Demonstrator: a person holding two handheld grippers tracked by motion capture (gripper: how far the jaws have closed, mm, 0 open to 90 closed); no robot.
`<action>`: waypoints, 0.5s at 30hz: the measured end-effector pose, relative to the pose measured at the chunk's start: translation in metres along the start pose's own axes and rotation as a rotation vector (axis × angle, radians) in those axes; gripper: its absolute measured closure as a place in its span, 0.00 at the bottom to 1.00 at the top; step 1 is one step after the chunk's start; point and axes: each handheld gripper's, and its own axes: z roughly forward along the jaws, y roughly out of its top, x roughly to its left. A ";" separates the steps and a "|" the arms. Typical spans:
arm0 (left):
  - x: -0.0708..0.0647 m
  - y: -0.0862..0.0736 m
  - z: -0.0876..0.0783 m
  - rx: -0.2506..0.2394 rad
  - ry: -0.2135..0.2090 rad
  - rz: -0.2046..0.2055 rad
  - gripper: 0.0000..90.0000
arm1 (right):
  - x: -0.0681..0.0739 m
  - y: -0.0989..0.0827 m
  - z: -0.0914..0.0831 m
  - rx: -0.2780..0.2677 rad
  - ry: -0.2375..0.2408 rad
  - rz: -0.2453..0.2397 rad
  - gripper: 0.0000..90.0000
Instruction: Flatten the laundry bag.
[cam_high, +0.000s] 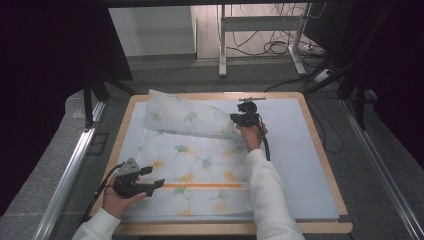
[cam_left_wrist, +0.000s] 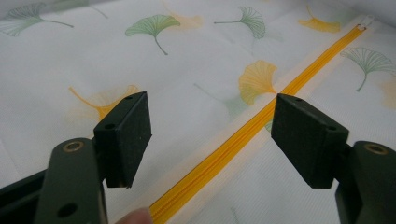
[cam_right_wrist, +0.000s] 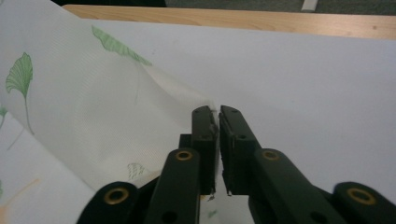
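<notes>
A white cloth (cam_high: 195, 150) printed with green and yellow ginkgo leaves lies on the table; an orange zipper (cam_high: 200, 185) runs across its near part. Its far portion is folded up and over. My left gripper (cam_high: 155, 177) hovers at the cloth's near left, open, its jaws straddling the zipper (cam_left_wrist: 243, 135) without touching it; the left gripper (cam_left_wrist: 210, 135) holds nothing. My right gripper (cam_high: 240, 118) is at the far right corner of the cloth (cam_right_wrist: 70, 107). In the right gripper view its jaws (cam_right_wrist: 218, 112) stand a thin slit apart, with the cloth's corner at their tips.
A pale mat (cam_high: 295, 160) covers the wooden table (cam_high: 326, 165), bare to the right of the cloth. The wooden far edge (cam_right_wrist: 233, 18) lies beyond the right gripper. A desk frame and cables (cam_high: 270, 47) stand on the floor behind.
</notes>
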 end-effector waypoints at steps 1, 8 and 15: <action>0.000 0.000 0.000 -0.001 0.001 0.000 0.31 | -0.001 0.000 0.000 -0.004 -0.009 -0.006 0.89; 0.000 0.000 0.000 0.003 0.002 0.000 0.32 | -0.010 0.004 -0.013 -0.039 -0.028 0.006 0.76; 0.000 0.000 0.001 0.003 -0.004 0.000 0.32 | -0.013 0.007 -0.045 -0.107 -0.035 0.002 0.68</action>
